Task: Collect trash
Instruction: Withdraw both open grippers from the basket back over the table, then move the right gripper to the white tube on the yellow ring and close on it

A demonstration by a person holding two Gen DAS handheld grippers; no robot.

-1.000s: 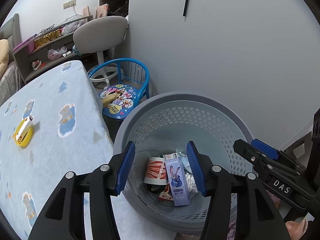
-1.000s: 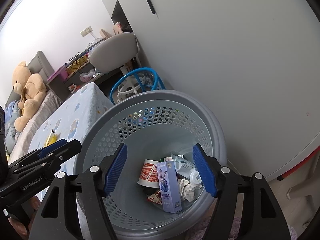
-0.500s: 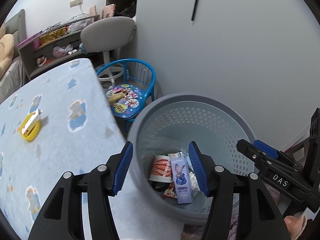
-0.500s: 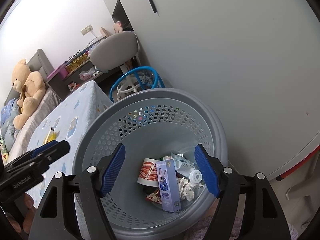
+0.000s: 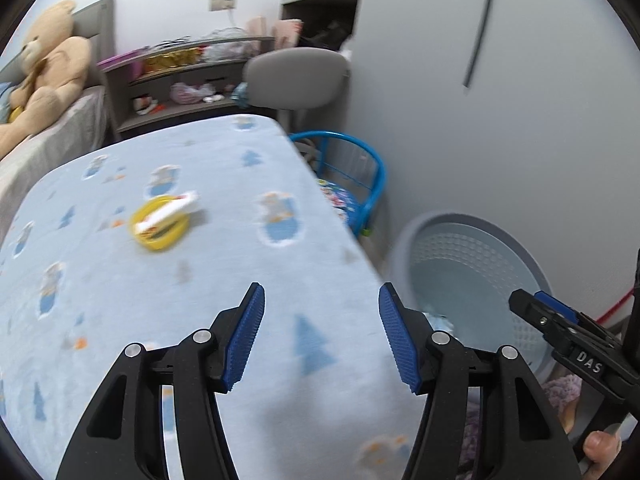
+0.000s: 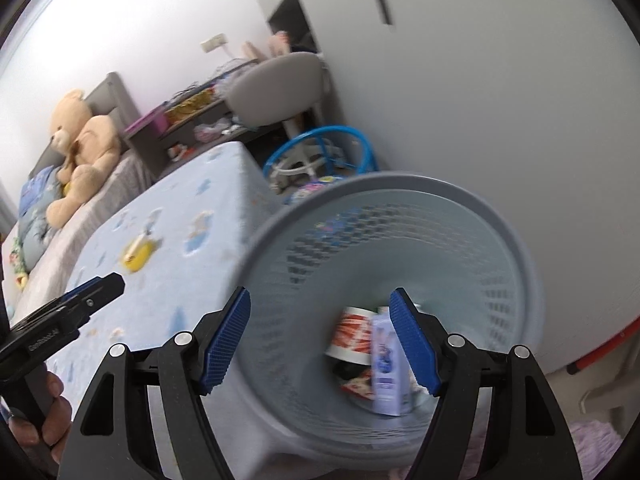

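One table point(image 5: 208, 280) under a pale blue printed cloth, one grey perforated basket point(image 6: 472, 216) on the floor at its right edge, two grippers.

Basket holds at least three pieces of trash, blurred: one red-and-white paper cup point(image 6: 352, 334), one lilac carton point(image 6: 386, 368), some crumpled wrappers under them.

One yellow round lid with a white packet across it point(image 5: 164, 222) lies alone on the cloth, the only loose item there.

Left gripper point(image 5: 320, 338): jaws spread, nothing between them, over the cloth. Yellow lid sits ahead and to its left, well apart. Basket is off to its right.

Right gripper point(image 6: 322, 342): jaws spread, empty, above the basket's near rim; cup and carton show between and beyond the fingers, down in the basket, no contact.

Room: grey wall behind the basket, one blue child's chair point(image 5: 352, 184), one grey desk chair point(image 5: 296, 76), shelves, one teddy bear point(image 6: 80, 152) on a bed.
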